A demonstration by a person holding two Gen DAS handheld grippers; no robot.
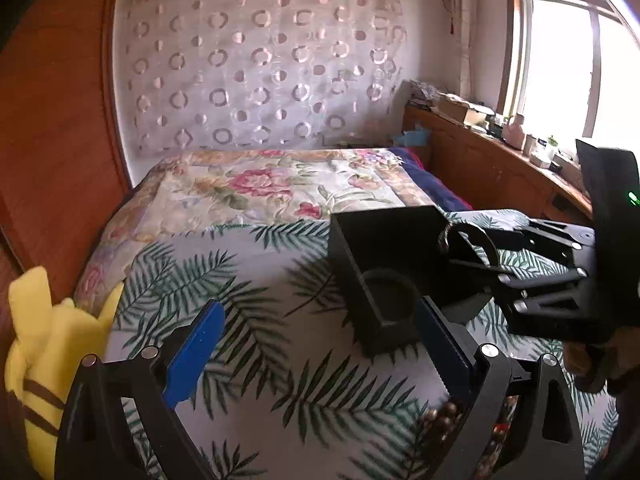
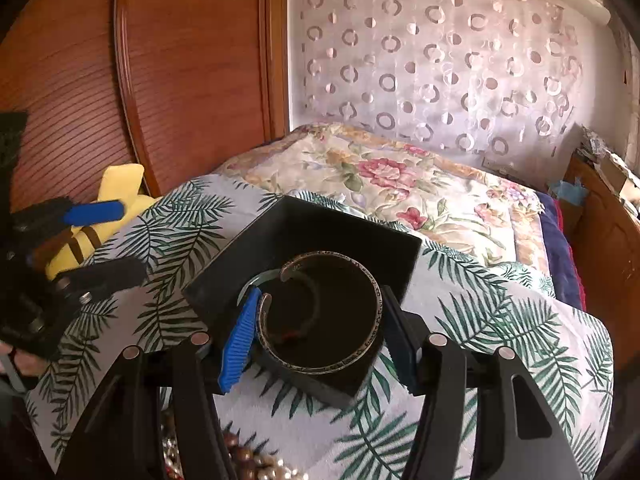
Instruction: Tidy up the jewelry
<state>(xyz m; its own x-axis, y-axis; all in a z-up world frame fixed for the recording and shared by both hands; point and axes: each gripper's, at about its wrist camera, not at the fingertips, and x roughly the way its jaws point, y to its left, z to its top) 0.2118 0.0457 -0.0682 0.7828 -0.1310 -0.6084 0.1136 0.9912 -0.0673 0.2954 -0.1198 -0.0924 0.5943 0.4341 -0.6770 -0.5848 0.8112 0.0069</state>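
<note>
Right gripper [image 2: 320, 320] is closed partway on a silver cuff bangle [image 2: 352, 354], blue pads against its two outer sides, holding it right over the open black box [image 2: 352, 246]; left wrist view shows the bangle at the box's upper edge, not seated yet. Left gripper [image 1: 320, 344] is wide open, holds nothing, hovering just near the box's front corner on the palm-print cloth [image 1: 248, 380]. Something round and dark already sits in the box bottom. To do this well: lower the bangle straight down inside the walls, keep it level, release only once low so it won't bounce out. Box looks light, so left could steady it. Beaded jewelry [image 2: 248, 456] waits near the bottom edge.
</note>
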